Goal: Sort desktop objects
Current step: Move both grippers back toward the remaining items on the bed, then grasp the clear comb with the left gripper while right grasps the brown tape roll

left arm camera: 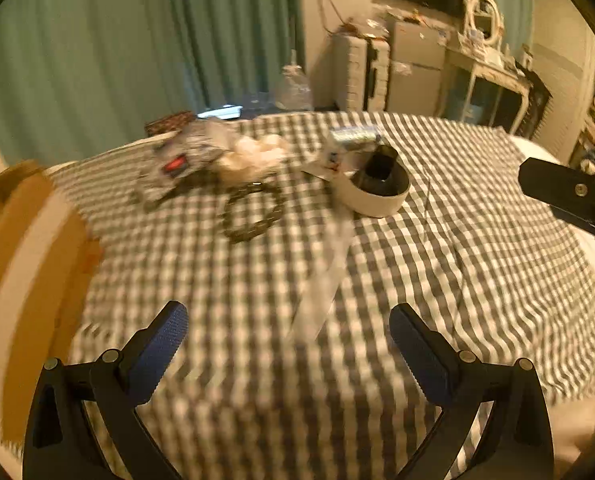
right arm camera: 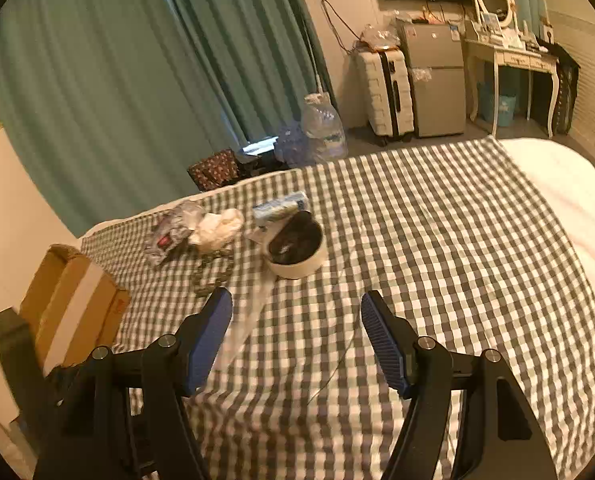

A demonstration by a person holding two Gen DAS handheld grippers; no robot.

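On the checked cloth [left arm camera: 457, 240] lie a white bowl-like case with a dark inside [left arm camera: 377, 188] [right arm camera: 295, 250], a silver-blue packet [left arm camera: 351, 138] [right arm camera: 279, 206] behind it, a crumpled grey wrapper with a red patch [left arm camera: 181, 160] [right arm camera: 169, 236], a white crumpled bag [left arm camera: 253, 156] [right arm camera: 217, 228], a dark bead ring [left arm camera: 251, 214] [right arm camera: 211, 272] and a clear plastic strip [left arm camera: 325, 276] [right arm camera: 249, 316]. My left gripper [left arm camera: 289, 332] is open and empty above the cloth, short of the strip. My right gripper [right arm camera: 297, 320] is open and empty; part of it shows at the right edge of the left wrist view [left arm camera: 569, 196].
A cardboard box [left arm camera: 25, 280] [right arm camera: 73, 300] stands at the left edge of the cloth. Beyond the far edge are green curtains [right arm camera: 137, 80], water bottles [right arm camera: 321, 128], a white suitcase [right arm camera: 385, 92], a small fridge [right arm camera: 437, 80] and a dressing table [right arm camera: 513, 56].
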